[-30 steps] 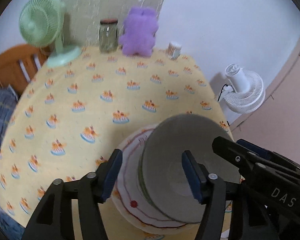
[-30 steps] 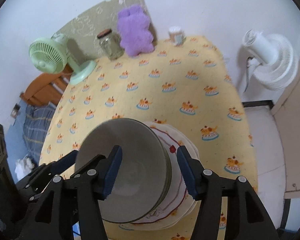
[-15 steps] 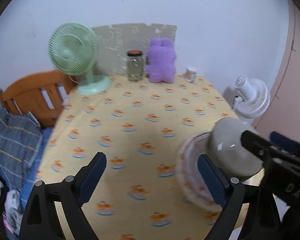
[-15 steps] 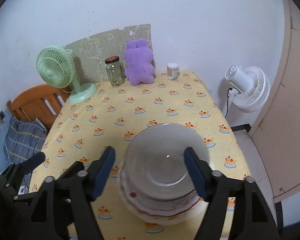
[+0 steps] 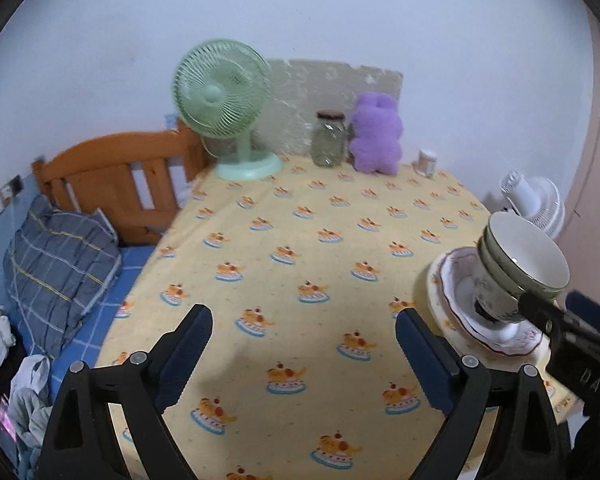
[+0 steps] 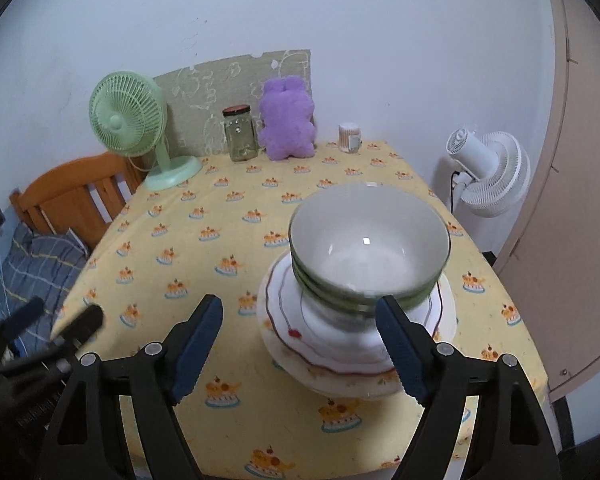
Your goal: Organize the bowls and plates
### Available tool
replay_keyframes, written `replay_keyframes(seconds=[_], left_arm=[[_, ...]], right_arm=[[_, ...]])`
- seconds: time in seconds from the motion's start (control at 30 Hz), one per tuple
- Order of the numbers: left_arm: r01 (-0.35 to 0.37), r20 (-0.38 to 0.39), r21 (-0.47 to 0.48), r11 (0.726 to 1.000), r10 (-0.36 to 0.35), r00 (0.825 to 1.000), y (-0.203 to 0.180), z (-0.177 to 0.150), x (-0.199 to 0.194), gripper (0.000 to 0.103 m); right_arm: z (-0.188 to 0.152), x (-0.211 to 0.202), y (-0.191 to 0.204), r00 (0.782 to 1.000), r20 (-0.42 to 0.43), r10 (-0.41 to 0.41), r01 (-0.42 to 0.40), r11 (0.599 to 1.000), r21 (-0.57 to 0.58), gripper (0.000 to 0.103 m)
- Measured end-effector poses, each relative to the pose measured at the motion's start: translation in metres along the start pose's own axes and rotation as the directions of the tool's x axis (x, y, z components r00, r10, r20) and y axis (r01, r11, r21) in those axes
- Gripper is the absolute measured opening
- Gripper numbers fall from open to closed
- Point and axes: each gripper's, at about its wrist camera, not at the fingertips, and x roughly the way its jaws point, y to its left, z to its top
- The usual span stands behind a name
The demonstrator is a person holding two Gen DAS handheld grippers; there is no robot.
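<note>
A stack of green-rimmed bowls (image 6: 368,256) stands on a stack of white plates with red trim (image 6: 340,344) near the front right of the yellow table. My right gripper (image 6: 300,344) is open and empty, just in front of the stack. In the left wrist view the bowls (image 5: 520,272) and plates (image 5: 460,300) are at the right. My left gripper (image 5: 304,352) is open and empty over bare tablecloth, left of the stack.
A green desk fan (image 6: 128,120), a glass jar (image 6: 240,132), a purple plush toy (image 6: 286,120) and a small cup (image 6: 349,138) line the table's far edge. A white floor fan (image 6: 488,172) stands right of the table. A wooden bed (image 5: 112,184) lies to the left.
Both grippers have pulled back and up from the stack and opened wide. The left gripper has swung away to the left. The bowls now sit upright on the plates.
</note>
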Motion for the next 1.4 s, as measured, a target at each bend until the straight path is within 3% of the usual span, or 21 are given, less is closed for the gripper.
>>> replay_keyframes(seconds=[0.17, 0.53, 0.97, 1.4], left_arm=[[-0.055, 0.011, 0.013, 0.998, 0.055, 0.998, -0.004, -0.019, -0.016, 0.094], [-0.047, 0.037, 0.013, 0.999, 0.046, 0.998, -0.017, -0.045, -0.034, 0.101], [-0.02, 0.09, -0.01, 1.0, 0.021, 0.996, -0.02, -0.038, -0.041, 0.103], [-0.02, 0.093, -0.035, 0.999, 0.023, 0.995, -0.017, -0.035, -0.039, 0.103]], right_arm=[[-0.019, -0.007, -0.004, 0.999, -0.013, 0.03, -0.03, 1.0, 0.006, 0.081], [-0.045, -0.029, -0.006, 0.997, 0.046, 0.069, -0.068, 0.997, -0.03, 0.081], [-0.044, -0.035, -0.013, 0.995, 0.072, 0.068, -0.066, 0.997, -0.027, 0.081], [-0.041, -0.036, -0.009, 0.994, 0.081, 0.072, -0.069, 0.997, -0.043, 0.081]])
